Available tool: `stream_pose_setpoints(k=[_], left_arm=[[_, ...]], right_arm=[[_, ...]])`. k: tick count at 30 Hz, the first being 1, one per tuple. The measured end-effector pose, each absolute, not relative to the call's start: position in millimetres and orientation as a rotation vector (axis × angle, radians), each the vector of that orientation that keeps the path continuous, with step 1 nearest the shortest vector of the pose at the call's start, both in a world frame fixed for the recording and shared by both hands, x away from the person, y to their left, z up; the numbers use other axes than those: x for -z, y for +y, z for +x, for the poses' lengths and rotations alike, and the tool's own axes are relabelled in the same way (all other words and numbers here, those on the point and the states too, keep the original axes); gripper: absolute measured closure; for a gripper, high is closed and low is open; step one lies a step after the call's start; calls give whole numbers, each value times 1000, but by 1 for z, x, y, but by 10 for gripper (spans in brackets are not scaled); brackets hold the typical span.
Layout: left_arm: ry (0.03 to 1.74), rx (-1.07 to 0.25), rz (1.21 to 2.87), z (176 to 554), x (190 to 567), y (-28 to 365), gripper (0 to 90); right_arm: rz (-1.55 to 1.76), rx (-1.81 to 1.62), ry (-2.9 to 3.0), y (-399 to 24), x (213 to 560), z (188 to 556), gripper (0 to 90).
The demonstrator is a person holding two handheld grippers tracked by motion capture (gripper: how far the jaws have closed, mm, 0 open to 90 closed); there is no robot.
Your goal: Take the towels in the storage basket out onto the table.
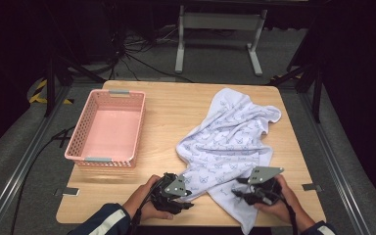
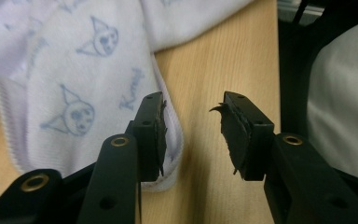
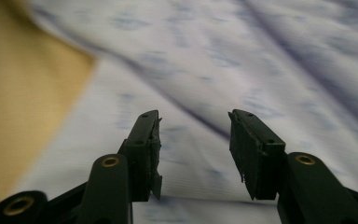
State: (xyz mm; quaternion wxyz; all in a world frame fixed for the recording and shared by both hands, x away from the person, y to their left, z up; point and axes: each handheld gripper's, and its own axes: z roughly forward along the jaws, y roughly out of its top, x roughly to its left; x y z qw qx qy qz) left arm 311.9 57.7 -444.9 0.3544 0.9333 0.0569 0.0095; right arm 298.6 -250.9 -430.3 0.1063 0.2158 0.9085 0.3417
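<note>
A white towel [image 1: 230, 137] with a pale blue cat-face print lies crumpled on the right half of the wooden table [image 1: 176, 107], and one corner hangs over the near edge. My left gripper [image 1: 190, 199] is low at the towel's near left hem, pointing right. In the left gripper view the left gripper [image 2: 193, 116] is open: bare wood [image 2: 223, 56] lies between the jaws and the towel's hem [image 2: 74, 70] runs beside the left jaw. My right gripper [image 1: 238, 192] points left over the towel's near right part. The right gripper [image 3: 193, 126] stands open just above blurred cloth [image 3: 261, 56], with nothing held.
An empty pink plastic basket [image 1: 105, 159] stands at the table's left side. Bare wood separates the basket from the towel. The table's near edge runs just behind both hands. White frame legs [image 1: 180, 44] and cables are on the floor beyond the far edge.
</note>
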Motion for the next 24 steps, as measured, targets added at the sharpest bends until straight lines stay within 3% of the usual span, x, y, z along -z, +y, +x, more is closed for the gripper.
stream_pose_setpoints(k=[4,8,9,10,12,13,15,24], left_arm=[[169,-48,2459,318,455,54,616],[192,-67,2460,323,456,56,731],[183,-86,2462,324,457,57,818],[184,-88,2464,326,456,58,818],[202,-92,2464,330,455,62,866],[210,-101,2465,331,454,64,866],[227,-107,2441,334,449,73,871],[345,-171,2309,346,427,105,882]], right_arm=[[526,-998,2747,-231,436,282,484],[476,-926,2805,-219,447,280,487],[466,-879,2791,-218,451,280,550],[466,-879,2791,-218,451,280,550],[443,-813,2746,-220,448,281,711],[443,-813,2746,-220,448,281,711],[469,-811,2717,-226,445,283,819],[718,-1017,2457,-275,408,304,836]])
